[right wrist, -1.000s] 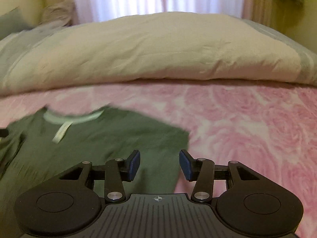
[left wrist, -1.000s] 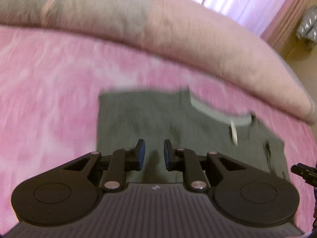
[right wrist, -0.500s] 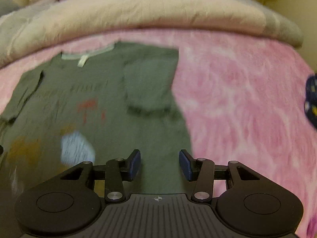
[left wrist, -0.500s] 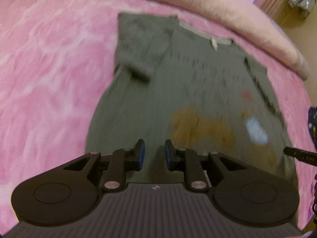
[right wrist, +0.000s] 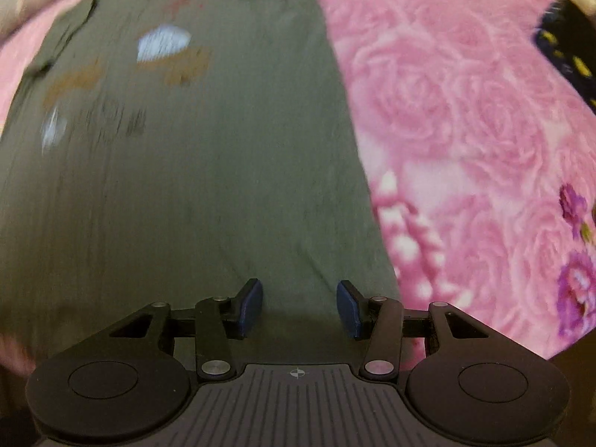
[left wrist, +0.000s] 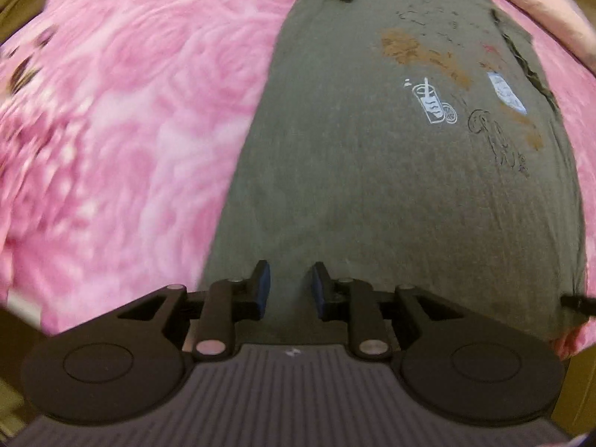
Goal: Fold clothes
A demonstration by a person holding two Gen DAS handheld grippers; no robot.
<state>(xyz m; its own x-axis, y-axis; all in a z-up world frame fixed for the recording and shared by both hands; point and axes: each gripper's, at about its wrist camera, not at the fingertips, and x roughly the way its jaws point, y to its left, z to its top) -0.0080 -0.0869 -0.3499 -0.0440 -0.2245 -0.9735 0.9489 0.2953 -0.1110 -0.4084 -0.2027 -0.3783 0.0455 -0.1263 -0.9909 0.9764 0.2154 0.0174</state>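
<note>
A dark grey-green T-shirt (left wrist: 372,186) with printed drawings lies flat on a pink rose-patterned blanket (left wrist: 111,130), both sleeves folded in over its body. My left gripper (left wrist: 288,283) hovers over the shirt's lower left part, its jaws opening, nothing between them. The right wrist view shows the same T-shirt (right wrist: 186,186) with my right gripper (right wrist: 300,303) open above its lower right part, near the side edge, holding nothing. The shirt's hem is hidden under the gripper bodies.
The pink blanket (right wrist: 465,130) spreads to both sides of the shirt. A dark garment with yellow marks (right wrist: 566,44) lies at the far right. A pale duvet (left wrist: 540,7) runs behind the shirt's collar. The tip of the other gripper (left wrist: 579,303) shows at the right edge.
Both grippers have travelled from the collar end down along the shirt to its lower part and tilted to look down. The left jaws have spread slightly.
</note>
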